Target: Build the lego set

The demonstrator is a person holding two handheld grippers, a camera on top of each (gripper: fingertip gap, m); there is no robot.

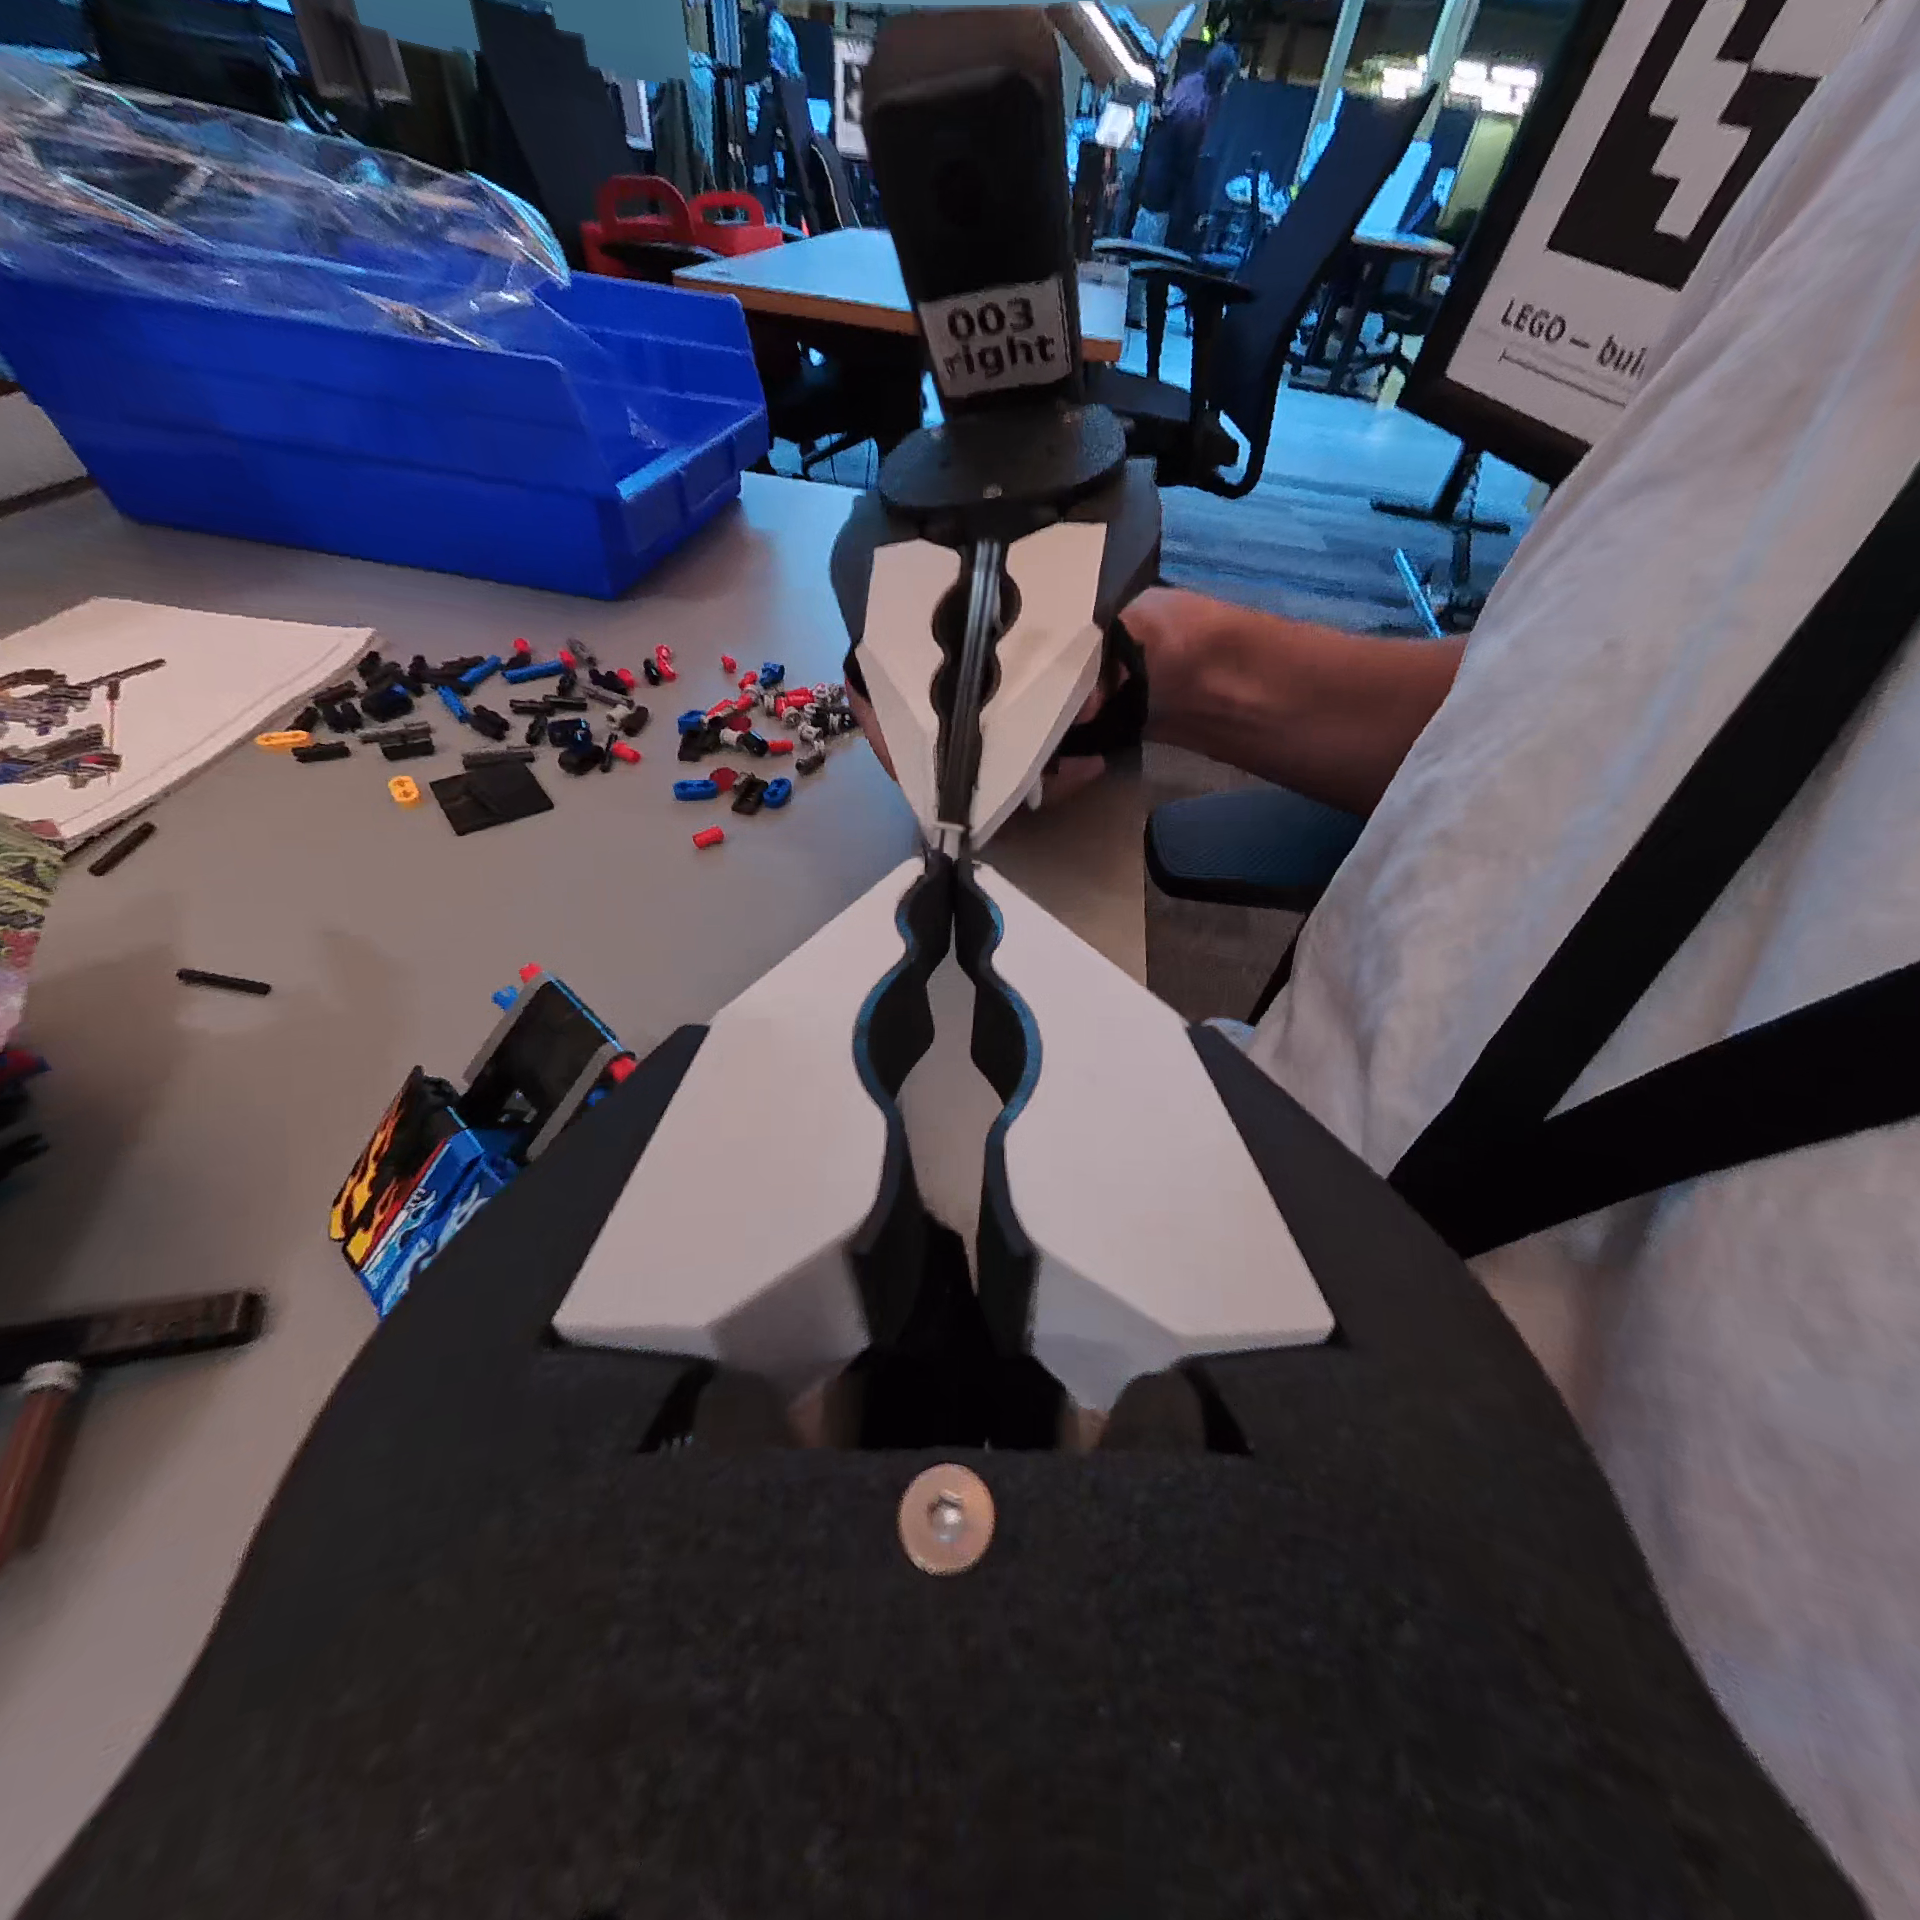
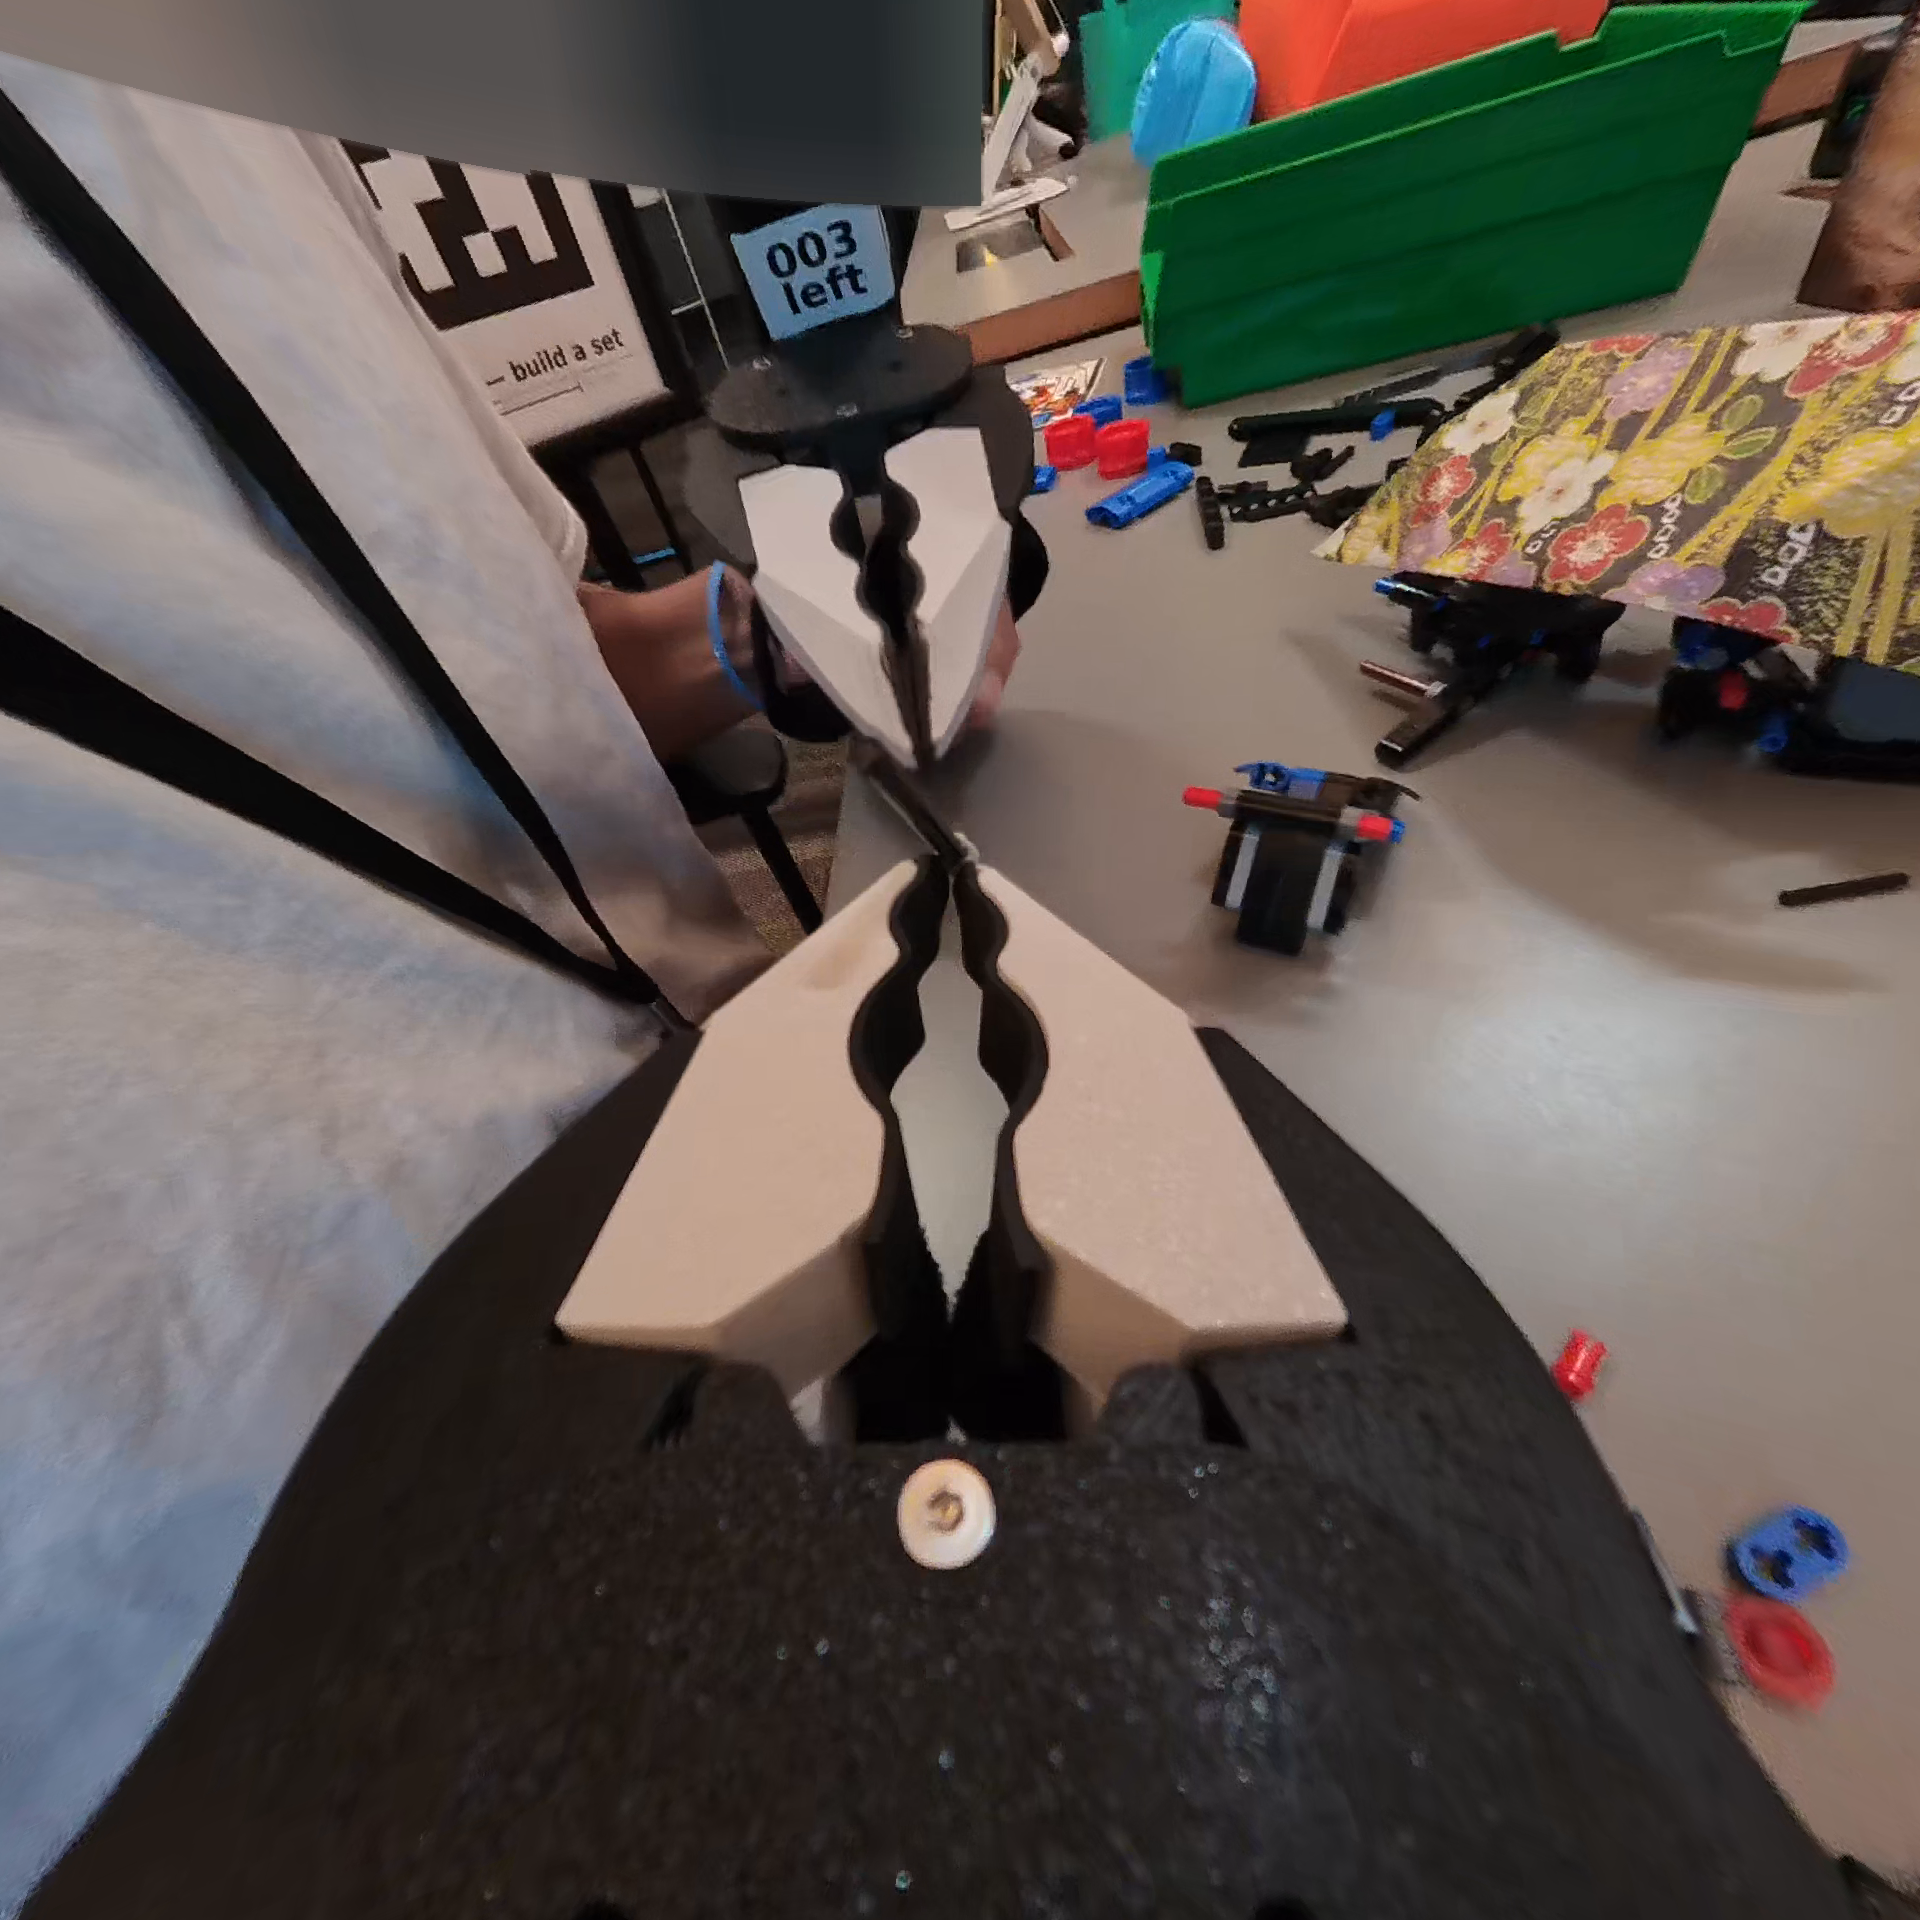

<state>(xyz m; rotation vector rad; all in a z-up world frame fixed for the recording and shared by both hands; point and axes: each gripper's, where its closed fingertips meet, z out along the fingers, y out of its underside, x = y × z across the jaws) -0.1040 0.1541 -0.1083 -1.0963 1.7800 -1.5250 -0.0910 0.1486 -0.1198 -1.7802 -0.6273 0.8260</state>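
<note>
both tongs tip to tip above the near edge of the surface (image 1: 520, 904). left tongs (image 1: 943, 868) closed, right tongs (image 2: 951, 871) closed, each pinching one end of a thin dark rod (image 2: 914, 805). rod has a small pale band at the right tongs' tip; too thin and blurred to say which part it is. most of its length is hidden between the fingers.

partly built model (image 2: 1294, 857), blue and black with red pin ends, stands on the surface apart from the tongs. left view shows only its upper half, rest cut off behind the left tongs' body. loose pieces (image 1: 582, 717) in black, blue and red scattered farther out, near an open instruction booklet (image 1: 156, 696) and a blue bin (image 1: 416, 436) with clear plastic wrap over it.

right view: green bin (image 2: 1455, 229) at the back, floral patterned sheet (image 2: 1662, 478) covering darker built sections under it, only their edges show. red and blue pieces at the lower right are motion-blurred. person's light shirt (image 2: 208, 935) fills one side of each view.
</note>
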